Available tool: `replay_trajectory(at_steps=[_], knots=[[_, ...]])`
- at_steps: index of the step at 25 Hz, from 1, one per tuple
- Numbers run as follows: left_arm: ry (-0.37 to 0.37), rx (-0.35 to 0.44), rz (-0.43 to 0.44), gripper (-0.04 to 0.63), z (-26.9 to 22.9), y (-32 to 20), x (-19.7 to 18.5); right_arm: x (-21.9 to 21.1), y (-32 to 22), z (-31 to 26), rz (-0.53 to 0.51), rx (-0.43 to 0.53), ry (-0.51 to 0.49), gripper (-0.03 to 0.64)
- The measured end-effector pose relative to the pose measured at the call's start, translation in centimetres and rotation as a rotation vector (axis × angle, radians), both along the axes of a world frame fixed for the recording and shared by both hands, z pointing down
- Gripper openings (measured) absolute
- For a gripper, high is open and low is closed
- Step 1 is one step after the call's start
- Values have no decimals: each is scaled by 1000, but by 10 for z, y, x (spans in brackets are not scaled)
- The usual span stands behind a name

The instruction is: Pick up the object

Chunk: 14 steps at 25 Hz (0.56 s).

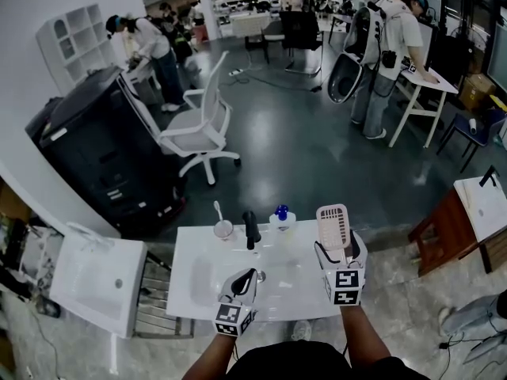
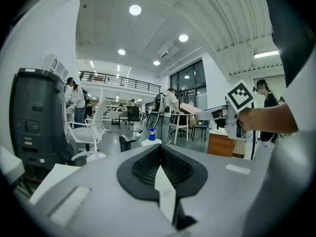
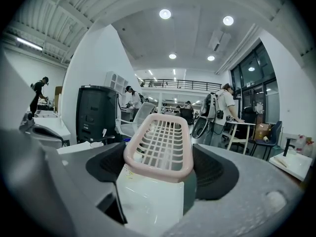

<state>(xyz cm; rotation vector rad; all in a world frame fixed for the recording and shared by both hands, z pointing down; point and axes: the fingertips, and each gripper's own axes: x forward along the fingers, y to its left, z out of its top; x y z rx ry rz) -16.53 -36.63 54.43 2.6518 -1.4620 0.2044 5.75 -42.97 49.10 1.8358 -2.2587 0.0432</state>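
Right gripper [image 1: 341,253] grips the pink basket [image 1: 332,223] between wide jaws, upright above the bench [image 1: 198,271]. Left gripper [image 1: 252,277], jaws together, hovers over the bench, empty.

Open office-lab: swivel chair [image 1: 198,129], desk [image 1: 428,81], mezzanine railing [image 3: 177,85]

Pink lattice object [image 3: 159,144] gripped in my right gripper [image 1: 341,253].
It is a shallow pink plastic frame with rounded corners and a grid of small square holes, joined to a plain white block at its near end. It sits centred between my jaws: the pads press the white block from both sides, and the pink lattice reaches out well past the jaw tips, straight along the line of my tool.
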Motion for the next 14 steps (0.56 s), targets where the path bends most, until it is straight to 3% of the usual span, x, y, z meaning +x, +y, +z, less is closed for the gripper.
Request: replay_trajectory(at_steps=[14], knots=[[5,6,6,17,2,1,6,7,0,1,11,0,4,423]])
